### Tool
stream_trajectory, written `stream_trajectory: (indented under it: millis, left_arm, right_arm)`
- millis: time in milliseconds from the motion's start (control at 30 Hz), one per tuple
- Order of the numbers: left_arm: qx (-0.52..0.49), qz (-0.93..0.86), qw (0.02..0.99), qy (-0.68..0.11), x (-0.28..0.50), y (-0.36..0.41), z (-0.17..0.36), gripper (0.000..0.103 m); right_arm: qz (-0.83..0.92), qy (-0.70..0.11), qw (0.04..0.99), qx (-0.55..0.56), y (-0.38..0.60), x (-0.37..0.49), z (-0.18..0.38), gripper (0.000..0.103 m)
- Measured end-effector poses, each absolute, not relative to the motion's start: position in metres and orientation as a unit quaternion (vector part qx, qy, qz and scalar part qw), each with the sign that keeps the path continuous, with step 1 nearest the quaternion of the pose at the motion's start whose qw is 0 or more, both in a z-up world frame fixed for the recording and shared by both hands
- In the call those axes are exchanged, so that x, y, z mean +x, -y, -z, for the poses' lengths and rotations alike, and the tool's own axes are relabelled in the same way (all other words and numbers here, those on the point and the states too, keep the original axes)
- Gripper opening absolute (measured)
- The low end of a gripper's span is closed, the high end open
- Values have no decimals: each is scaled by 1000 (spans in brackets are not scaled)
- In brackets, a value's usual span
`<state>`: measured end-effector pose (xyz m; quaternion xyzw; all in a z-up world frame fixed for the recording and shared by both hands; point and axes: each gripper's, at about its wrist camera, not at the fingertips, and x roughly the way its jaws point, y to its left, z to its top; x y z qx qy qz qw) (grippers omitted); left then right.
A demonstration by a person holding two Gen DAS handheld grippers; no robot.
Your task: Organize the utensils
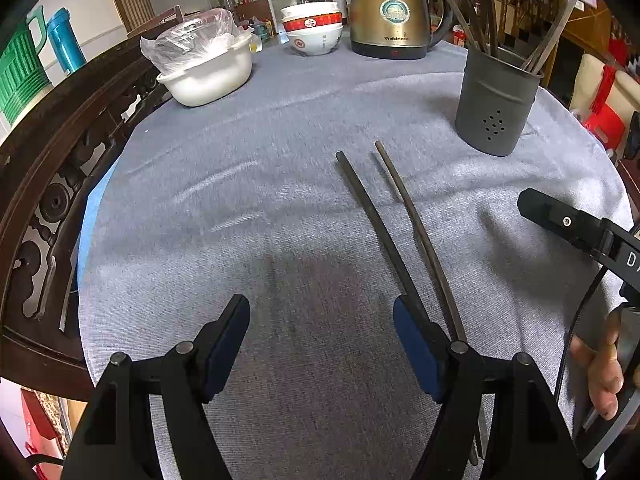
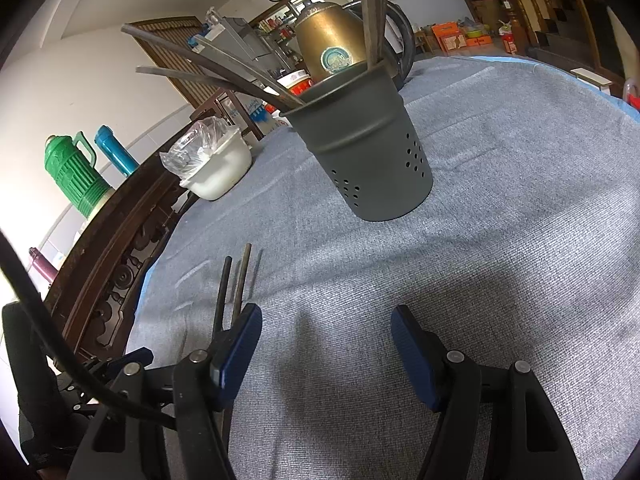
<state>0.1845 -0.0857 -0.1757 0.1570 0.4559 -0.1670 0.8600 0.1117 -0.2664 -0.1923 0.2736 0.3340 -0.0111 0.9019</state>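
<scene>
Two chopsticks [image 1: 400, 236] left on the cloth, as far as I can see, so the job looks partly done, not finished.

Left wrist view: my left gripper [image 1: 322, 344] hangs over the grey tablecloth [image 1: 240, 200] w/ jaws spread wide, nothing between the pads. The pair of loose chopsticks lies side by side, running from just under my right-hand finger up toward the grey holder [image 1: 496, 108]. They stop short of it, near but not touching. The holder stands upright far right and already carries several chopsticks [image 1: 476, 12], leaning out both ways. So I judge that part is done. My right gripper [image 1: 560, 220] pokes in from the right edge, w/ a hand [image 1: 600, 364] behind it; can't read its jaws from here. Kettle [image 1: 390, 12], stacked bowls [image 1: 314, 28] and a bagged white bowl [image 1: 208, 64] sit at the back, not my concern.

Right wrist view: jaws of my right gripper [image 2: 326, 344] are apart, empty, only cloth between the pads. The holder [image 2: 368, 148] is straight ahead, upright, sticks fanning out of it. The two loose chopsticks [image 2: 236, 280] lie left of centre, their near ends hidden behind my left-hand finger, tips pointing toward the holder.

Left to do, I reckon: pick up those two and drop them in the holder. Neither gripper has hold of either yet.
</scene>
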Motion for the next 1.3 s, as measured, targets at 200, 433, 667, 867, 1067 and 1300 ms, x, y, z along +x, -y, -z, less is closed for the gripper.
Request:
stream_trajectory:
  millis: [200, 433, 667, 867, 1067, 1300]
  left_arm:
    - [150, 173, 858, -461, 188, 83, 177, 75]
    - [118, 167, 856, -475, 203, 65, 177, 75]
    - [105, 160, 853, -485, 210, 53, 183, 75]
    - [94, 156, 853, -489, 215, 44, 185, 75]
    - [85, 156, 852, -493, 212, 37, 189, 75]
    - [81, 155, 852, -494, 211, 34, 189, 75]
  right_arm:
    - [8, -321, 904, 281, 269, 108, 191, 70]
    - [2, -333, 914, 230, 254, 121, 177, 45]
    - [-40, -393, 894, 213, 222, 145, 182, 38]
    - [-62, -429, 882, 184, 195, 158, 188, 29]
    - [-61, -449, 875, 167, 181, 164, 192, 19]
    - [-60, -457, 875, 146, 171, 165, 193, 9]
